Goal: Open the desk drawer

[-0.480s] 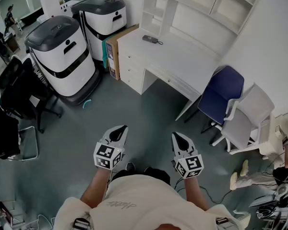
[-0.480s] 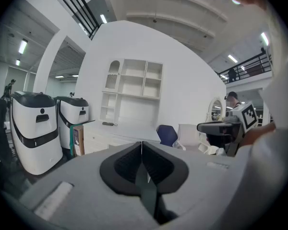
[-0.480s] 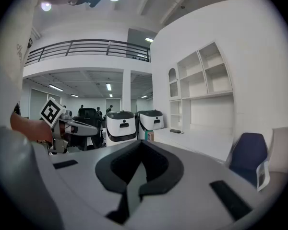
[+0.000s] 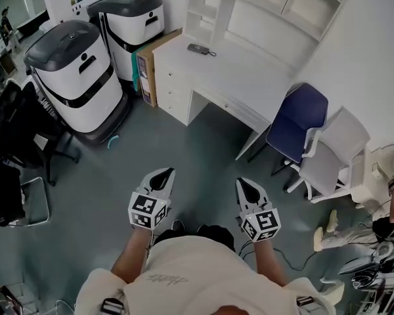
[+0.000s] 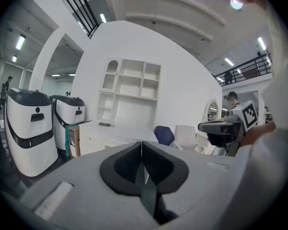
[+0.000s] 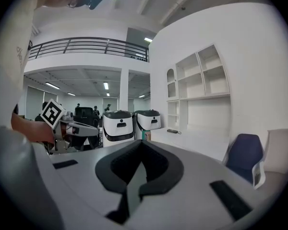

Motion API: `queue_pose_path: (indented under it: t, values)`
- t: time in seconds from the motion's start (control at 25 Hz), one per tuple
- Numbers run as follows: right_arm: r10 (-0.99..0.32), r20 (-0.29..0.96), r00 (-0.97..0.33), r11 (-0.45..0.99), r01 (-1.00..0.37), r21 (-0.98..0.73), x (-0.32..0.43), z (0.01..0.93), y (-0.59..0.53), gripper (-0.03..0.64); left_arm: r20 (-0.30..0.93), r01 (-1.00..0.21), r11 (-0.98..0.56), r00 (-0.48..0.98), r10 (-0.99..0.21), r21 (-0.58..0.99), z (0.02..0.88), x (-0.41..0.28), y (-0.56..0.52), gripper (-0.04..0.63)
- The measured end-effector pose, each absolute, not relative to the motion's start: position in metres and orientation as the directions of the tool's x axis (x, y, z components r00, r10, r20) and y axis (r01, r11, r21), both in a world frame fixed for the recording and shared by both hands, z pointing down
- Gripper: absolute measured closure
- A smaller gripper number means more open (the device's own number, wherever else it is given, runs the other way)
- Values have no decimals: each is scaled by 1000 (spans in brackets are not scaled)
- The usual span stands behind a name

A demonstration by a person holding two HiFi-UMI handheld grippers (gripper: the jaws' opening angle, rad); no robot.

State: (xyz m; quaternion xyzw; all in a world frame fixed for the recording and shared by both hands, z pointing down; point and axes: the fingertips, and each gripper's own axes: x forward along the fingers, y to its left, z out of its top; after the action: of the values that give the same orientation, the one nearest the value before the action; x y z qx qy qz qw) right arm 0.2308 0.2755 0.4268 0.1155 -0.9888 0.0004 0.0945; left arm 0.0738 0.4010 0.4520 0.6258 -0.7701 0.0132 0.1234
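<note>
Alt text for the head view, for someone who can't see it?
The left hand-held gripper and right hand-held gripper, both shut and empty, hang above grey floor, well short of a white desk with closed drawers.

A white desk (image 4: 246, 71) bears one small dark device (image 4: 197, 48)

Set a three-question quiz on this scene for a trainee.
1. True or false: the left gripper touches the desk.
2. What lies on the desk top? A) a small dark device B) a mug C) a laptop
3. Fill in: the left gripper and the right gripper both have their jaws ___.

Key:
1. False. It hangs over the floor, well short of the desk.
2. A.
3. Shut, with nothing between them.
</note>
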Motion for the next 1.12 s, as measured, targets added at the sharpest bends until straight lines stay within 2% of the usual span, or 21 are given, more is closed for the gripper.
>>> queue_pose_path:
  t: [0.56,0.76,0.92,1.12]
  values:
    - [-263,295,-919,962,-273,5,222,457,266,620,217,-944,234,-184,-959,232,490,55,386,578]
    - [-214,326,-921,976,-211,46,195,468,261,618,275,-935,236,-162,-948,264,517,51,373,578]
    - [-138,336,-932,988,-153,-17,167,483,249,620,278,-944,230,-161,-947,236,506,36,349,578]
    - [-134,303,-943,990,-139,5,126,474,212,620,304,-950,235,-166,-938,204,499,-3,314,578]
